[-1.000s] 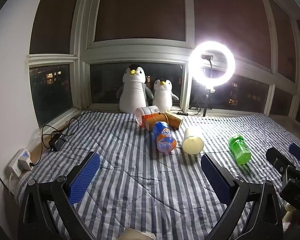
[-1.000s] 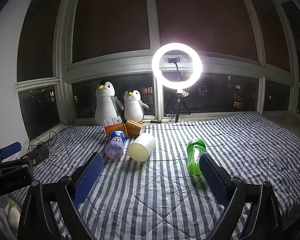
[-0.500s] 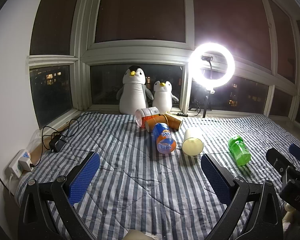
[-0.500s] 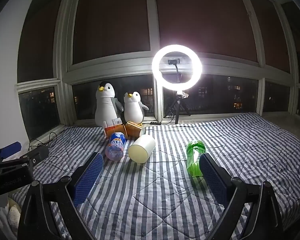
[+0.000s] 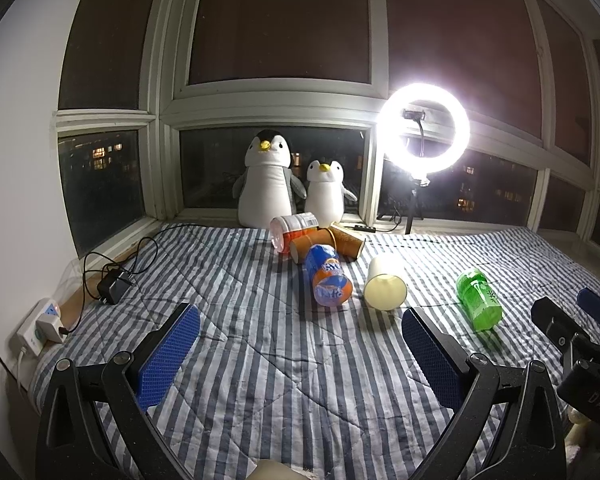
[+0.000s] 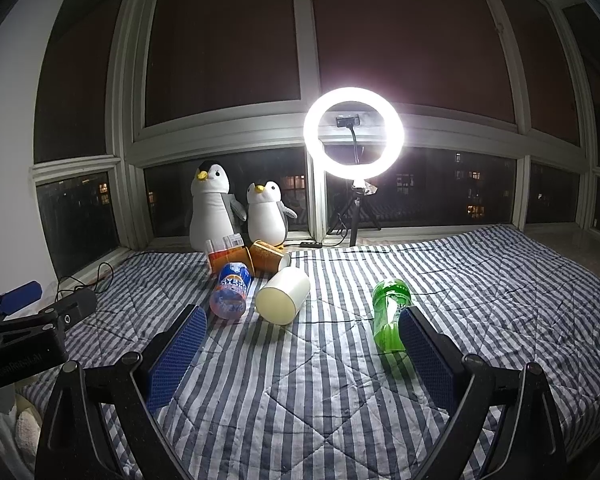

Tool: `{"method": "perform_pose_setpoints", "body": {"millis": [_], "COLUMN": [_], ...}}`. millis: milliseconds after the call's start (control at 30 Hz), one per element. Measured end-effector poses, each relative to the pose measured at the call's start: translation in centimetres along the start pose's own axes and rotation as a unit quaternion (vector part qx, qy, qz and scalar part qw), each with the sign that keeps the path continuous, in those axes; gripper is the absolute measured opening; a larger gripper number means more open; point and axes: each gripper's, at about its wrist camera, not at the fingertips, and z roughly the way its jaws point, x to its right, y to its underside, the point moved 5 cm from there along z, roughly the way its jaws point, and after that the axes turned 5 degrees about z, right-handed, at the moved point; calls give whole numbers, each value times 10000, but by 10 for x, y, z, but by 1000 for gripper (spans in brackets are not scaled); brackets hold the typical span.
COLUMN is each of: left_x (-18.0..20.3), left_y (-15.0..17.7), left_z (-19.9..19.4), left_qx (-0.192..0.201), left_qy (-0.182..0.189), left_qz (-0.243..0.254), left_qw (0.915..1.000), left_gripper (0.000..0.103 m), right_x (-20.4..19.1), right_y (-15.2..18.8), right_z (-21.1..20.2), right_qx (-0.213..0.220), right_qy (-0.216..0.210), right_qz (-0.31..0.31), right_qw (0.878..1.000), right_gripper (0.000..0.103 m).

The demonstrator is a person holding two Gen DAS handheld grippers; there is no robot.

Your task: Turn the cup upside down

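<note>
A cream white cup lies on its side on the striped blanket, its flat end facing me. Two brown paper cups lie on their sides further back, near the penguins. My left gripper is open, hovering well short of the white cup with nothing between its blue pads. In its own view the right gripper is open too, and the white cup lies ahead, left of centre. The right gripper also shows at the left wrist view's right edge.
An orange soda bottle lies left of the white cup, a green bottle to its right. Two penguin plushies, a plastic tub and a lit ring light stand by the window. A charger and power strip lie at the left edge.
Both views have shifted slightly, so the objects sit a little higher in frame. Nothing on the blanket has moved and both grippers stay open.
</note>
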Motion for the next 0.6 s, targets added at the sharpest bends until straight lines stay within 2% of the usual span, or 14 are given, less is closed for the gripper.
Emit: {"method": "perform_pose_setpoints", "body": {"millis": [600], "left_x": [1], "left_y": [6], "left_z": [8], "left_qx": [-72], "left_qy": [27], "left_qz": [33], "left_qw": [10000], "left_gripper": [102], "right_x": [4], "right_y": [6], "right_z": [5], "right_qx": [-52], "right_qy": [11], "right_qz": [12], "right_qw": [10000], "right_gripper": [95]}}
